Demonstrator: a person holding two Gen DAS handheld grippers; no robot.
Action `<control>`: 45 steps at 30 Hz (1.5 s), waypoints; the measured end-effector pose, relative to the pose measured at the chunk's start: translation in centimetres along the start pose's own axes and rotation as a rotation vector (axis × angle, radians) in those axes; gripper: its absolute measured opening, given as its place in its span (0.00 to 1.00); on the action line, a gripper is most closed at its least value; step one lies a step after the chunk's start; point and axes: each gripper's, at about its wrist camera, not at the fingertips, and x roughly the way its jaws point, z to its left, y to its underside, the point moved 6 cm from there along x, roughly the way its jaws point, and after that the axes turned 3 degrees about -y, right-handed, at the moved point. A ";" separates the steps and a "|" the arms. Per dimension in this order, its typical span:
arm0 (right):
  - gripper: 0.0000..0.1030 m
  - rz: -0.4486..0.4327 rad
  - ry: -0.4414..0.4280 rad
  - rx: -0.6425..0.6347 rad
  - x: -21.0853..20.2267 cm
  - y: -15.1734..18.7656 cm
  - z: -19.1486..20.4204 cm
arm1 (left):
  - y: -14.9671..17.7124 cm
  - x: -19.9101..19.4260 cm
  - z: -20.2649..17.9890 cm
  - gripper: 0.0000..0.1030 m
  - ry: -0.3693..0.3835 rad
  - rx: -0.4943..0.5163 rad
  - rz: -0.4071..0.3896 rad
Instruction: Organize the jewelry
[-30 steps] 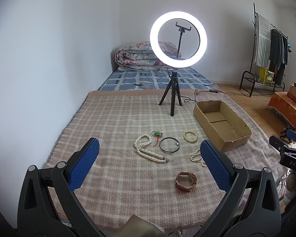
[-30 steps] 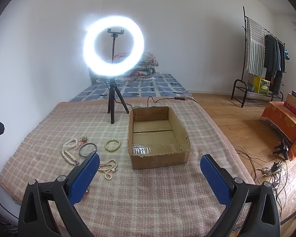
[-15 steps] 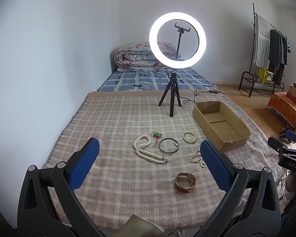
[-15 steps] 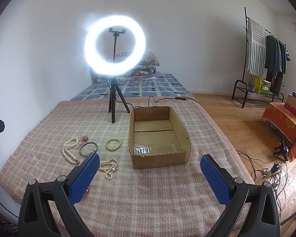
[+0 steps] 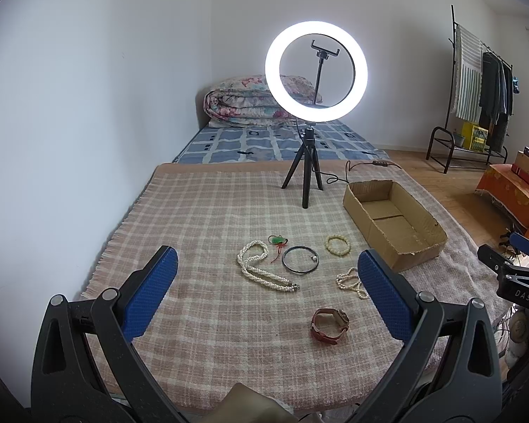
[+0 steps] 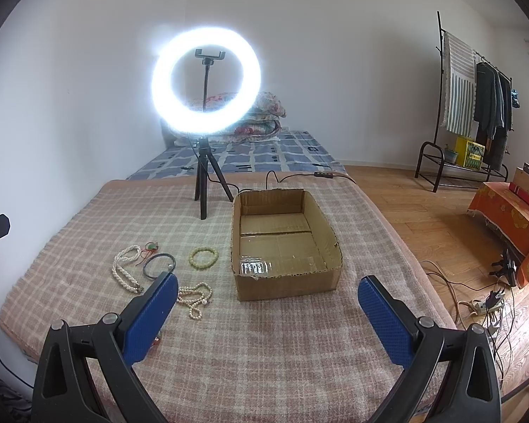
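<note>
Left wrist, watch (image 5: 329, 320) btwn open tongs (image 5: 267, 294)

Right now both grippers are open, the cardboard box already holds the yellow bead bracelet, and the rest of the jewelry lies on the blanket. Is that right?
Not quite. The cardboard box is empty in the right wrist view; the yellow bead bracelet lies on the blanket beside it, with the other jewelry. Both the left gripper and right gripper are open.

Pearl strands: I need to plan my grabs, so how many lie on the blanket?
2. The long pearl necklace lies left of the black bangle; the smaller pearl strand lies near the cardboard box, partly behind the left gripper finger. None looks hidden.
</note>
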 end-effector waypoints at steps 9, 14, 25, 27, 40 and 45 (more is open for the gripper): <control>1.00 0.001 0.000 0.000 0.0 0.0 0.0 | 0.0 0.0 0.0 1.00 -0.002 -0.002 -0.001; 1.00 -0.001 0.000 -0.002 0.1 0.0 0.1 | 0.3 0.0 0.2 1.00 0.000 0.000 -0.001; 1.00 0.004 -0.001 -0.003 0.1 0.2 0.1 | 0.3 0.0 0.2 1.00 -0.002 0.000 0.001; 1.00 0.008 -0.003 -0.006 0.2 0.3 0.2 | 0.4 0.1 0.1 1.00 -0.004 0.001 0.004; 1.00 0.075 -0.064 0.002 1.8 1.2 0.6 | 1.1 3.1 2.4 1.00 -0.010 -0.004 0.079; 1.00 0.098 -0.123 -0.004 3.5 1.8 1.1 | 1.2 5.7 3.8 1.00 -0.014 0.001 0.139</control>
